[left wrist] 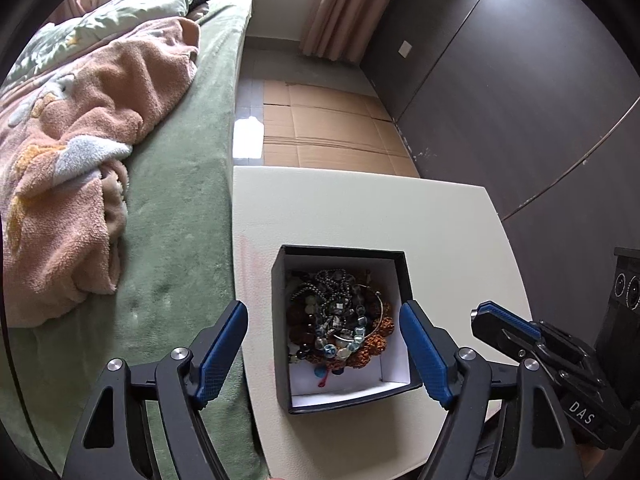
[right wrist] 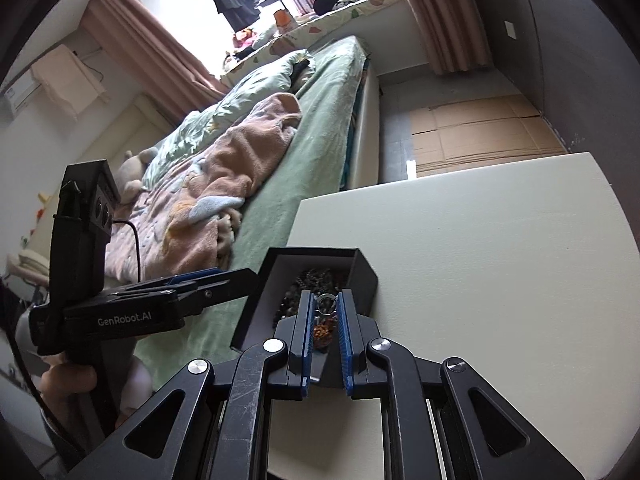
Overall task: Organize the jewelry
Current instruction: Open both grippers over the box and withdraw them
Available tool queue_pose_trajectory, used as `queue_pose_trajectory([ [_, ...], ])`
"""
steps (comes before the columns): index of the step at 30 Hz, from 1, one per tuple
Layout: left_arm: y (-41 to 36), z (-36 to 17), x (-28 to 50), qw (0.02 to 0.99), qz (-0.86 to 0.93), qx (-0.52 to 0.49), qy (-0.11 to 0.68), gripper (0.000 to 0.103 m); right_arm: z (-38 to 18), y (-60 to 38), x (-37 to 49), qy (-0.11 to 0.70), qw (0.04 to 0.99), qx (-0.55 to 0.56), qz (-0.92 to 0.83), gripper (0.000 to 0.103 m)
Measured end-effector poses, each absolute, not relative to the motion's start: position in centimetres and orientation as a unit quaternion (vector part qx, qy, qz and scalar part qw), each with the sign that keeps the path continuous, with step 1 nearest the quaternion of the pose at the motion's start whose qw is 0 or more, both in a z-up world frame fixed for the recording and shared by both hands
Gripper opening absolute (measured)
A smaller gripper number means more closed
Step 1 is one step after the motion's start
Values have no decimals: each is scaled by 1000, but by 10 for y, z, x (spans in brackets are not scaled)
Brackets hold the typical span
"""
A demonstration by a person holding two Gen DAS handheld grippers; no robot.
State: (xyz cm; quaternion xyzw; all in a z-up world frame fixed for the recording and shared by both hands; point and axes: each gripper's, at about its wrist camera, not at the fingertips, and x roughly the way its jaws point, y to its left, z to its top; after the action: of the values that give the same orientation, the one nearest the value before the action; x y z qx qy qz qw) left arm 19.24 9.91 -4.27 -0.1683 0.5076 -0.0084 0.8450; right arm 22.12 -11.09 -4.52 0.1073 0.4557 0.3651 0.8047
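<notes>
A black box (left wrist: 279,320) with a white lining stands on the white table (left wrist: 360,208). It holds a tangled heap of bead bracelets and chains (left wrist: 340,320). My left gripper (left wrist: 322,316) hangs just above the box, open, its blue pads either side of the heap with nothing between them. In the right wrist view the box (right wrist: 365,276) lies just past my right gripper (right wrist: 325,300). That gripper is shut on a small silver ring (right wrist: 326,305) held above the beads (right wrist: 316,280). The right gripper's tip (left wrist: 486,316) shows right of the box. The left gripper (right wrist: 240,276) reaches in from the left.
A bed with a green sheet (left wrist: 180,240) and a pink blanket (left wrist: 80,160) runs along the table's left edge. Flattened cardboard (left wrist: 328,128) covers the floor beyond. A dark wardrobe (left wrist: 520,80) stands on the right. A hand (right wrist: 68,380) holds the left gripper's handle.
</notes>
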Motion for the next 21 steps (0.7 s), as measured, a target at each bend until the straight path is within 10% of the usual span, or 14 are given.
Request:
queue_pose_trajectory([
  [12, 124, -15, 160, 860, 23, -181, 476, 103, -48, -69, 207, 469, 790, 75, 388, 16],
  [17, 118, 1, 144, 867, 21, -181, 464, 103, -38, -89, 210, 465, 796, 120, 368, 91],
  [21, 108, 13, 129, 874, 15, -178, 452, 103, -20, -109, 203, 456, 812, 132, 340, 91],
])
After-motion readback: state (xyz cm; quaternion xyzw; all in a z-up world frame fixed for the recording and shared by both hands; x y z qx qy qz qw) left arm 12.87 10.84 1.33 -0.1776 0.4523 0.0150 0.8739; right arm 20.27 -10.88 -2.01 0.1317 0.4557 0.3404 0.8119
